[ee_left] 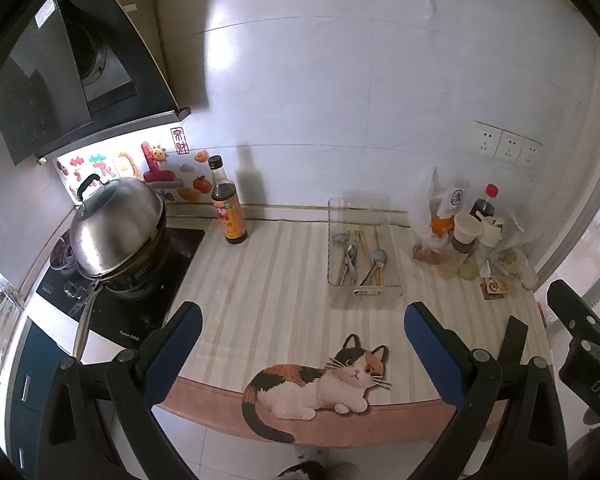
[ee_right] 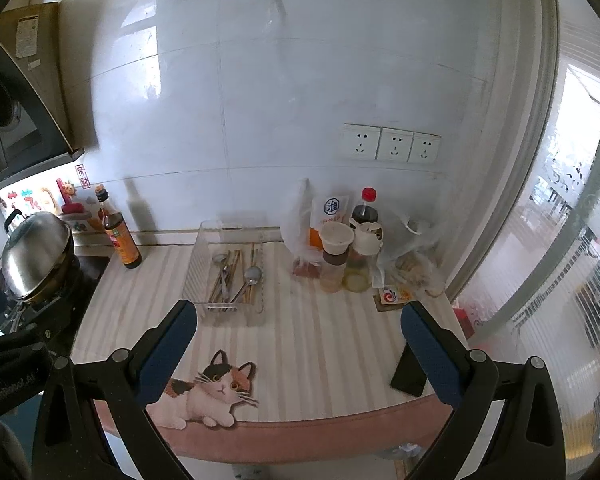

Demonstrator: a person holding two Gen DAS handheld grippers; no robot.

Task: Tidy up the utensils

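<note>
A clear plastic organizer tray (ee_left: 396, 280) stands on the striped counter mat near the wall; it also shows in the right wrist view (ee_right: 196, 256). Inside lie metal spoons (ee_left: 379, 258) (ee_right: 253, 274) and several wooden chopsticks (ee_left: 360, 240) (ee_right: 233, 264), mixed together. My left gripper (ee_left: 302, 328) is open and empty, held above the counter's front edge, well short of the tray. My right gripper (ee_right: 298, 326) is open and empty, also back from the tray; its body shows at the right of the left wrist view (ee_left: 580, 328).
A soy sauce bottle (ee_left: 227, 204) stands left of the tray. A lidded steel wok (ee_left: 114, 232) sits on the stove at the left. Condiment bottles and plastic bags (ee_right: 352, 248) crowd the right rear corner. A dark phone (ee_right: 410, 372) lies at the counter's right front. A cat-printed mat (ee_left: 332, 384) covers the counter.
</note>
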